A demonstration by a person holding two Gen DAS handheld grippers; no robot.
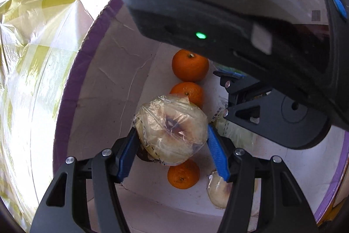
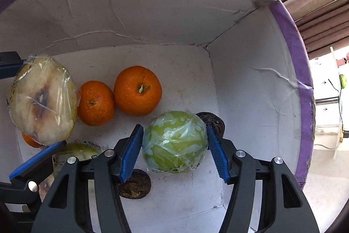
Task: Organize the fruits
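The wrapped pale fruit (image 1: 171, 133) is clenched in the left tongs (image 1: 172, 145), cut face up, above the box (image 2: 152, 14) floor. The right tongs (image 2: 174, 145) grasp a wrapped green fruit (image 2: 174, 141) near the box's right wall. Two oranges (image 2: 137, 91) sit mid-floor. Printing on the wrap is unreadable.

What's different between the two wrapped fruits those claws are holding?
The left gripper holds a pale half fruit, cut face and brownish core showing; the right gripper holds a whole green fruit, round and uncut. The half is flatter, the green one ball-shaped. Both are wrapped in clear film, inside the box.
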